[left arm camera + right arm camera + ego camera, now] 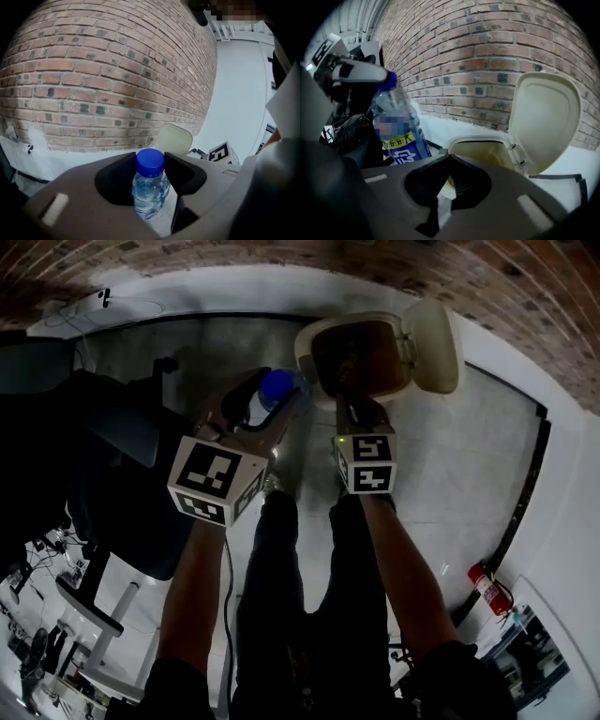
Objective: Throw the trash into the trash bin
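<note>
A clear water bottle (274,390) with a blue cap is clamped at its neck between the jaws of my left gripper (265,401). The left gripper view shows the bottle (150,187) upright between the pads of that gripper (150,161). The cream trash bin (305,352) stands just beyond, its lid (433,345) swung open. My right gripper (352,404) hangs over the bin's near rim, jaws closed together with nothing between them. In the right gripper view the bottle (396,126) is at left, the bin (483,150) and lid (543,117) are ahead of that gripper (450,159).
A brick wall (487,42) rises behind the bin. A dark office chair (122,446) stands at left. A red fire extinguisher (489,589) lies at the lower right by the white wall. The person's legs (309,596) are below the grippers.
</note>
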`<state>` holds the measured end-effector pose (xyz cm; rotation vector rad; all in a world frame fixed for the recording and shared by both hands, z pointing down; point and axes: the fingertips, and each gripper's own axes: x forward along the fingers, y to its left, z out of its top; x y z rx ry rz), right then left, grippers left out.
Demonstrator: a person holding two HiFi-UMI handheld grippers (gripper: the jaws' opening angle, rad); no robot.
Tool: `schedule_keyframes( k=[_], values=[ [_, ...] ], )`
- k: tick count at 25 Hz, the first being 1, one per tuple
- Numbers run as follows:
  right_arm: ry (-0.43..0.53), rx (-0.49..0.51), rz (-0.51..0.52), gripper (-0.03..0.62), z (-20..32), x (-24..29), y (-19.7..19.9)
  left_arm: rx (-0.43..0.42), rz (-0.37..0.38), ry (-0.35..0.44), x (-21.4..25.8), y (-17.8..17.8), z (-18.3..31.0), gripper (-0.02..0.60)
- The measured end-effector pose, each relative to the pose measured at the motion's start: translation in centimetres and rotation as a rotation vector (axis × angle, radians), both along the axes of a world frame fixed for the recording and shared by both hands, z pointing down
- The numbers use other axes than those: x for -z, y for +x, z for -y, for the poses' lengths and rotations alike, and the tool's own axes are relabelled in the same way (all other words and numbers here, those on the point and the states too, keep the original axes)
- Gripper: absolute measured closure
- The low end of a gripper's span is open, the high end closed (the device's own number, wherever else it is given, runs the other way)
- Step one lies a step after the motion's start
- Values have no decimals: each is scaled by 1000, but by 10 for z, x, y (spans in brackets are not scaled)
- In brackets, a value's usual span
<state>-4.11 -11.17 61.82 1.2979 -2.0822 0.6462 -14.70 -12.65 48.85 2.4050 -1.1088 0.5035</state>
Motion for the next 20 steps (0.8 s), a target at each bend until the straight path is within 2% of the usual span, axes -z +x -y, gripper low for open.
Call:
schedule_keyframes(
  k=[5, 9, 16, 20],
  values=[
    [9, 23, 12, 591, -2, 21, 30, 21, -27, 66, 36, 31, 23, 385],
    [14, 15, 19, 591, -2, 31, 61, 6, -37, 89, 40, 67, 37, 385],
    [-1, -6, 61, 591, 0, 27, 113, -19, 19, 17, -23, 113, 50, 385],
    [-26, -16, 87, 591, -1, 17, 130, -36, 67, -27, -60, 126, 50, 385]
  ],
)
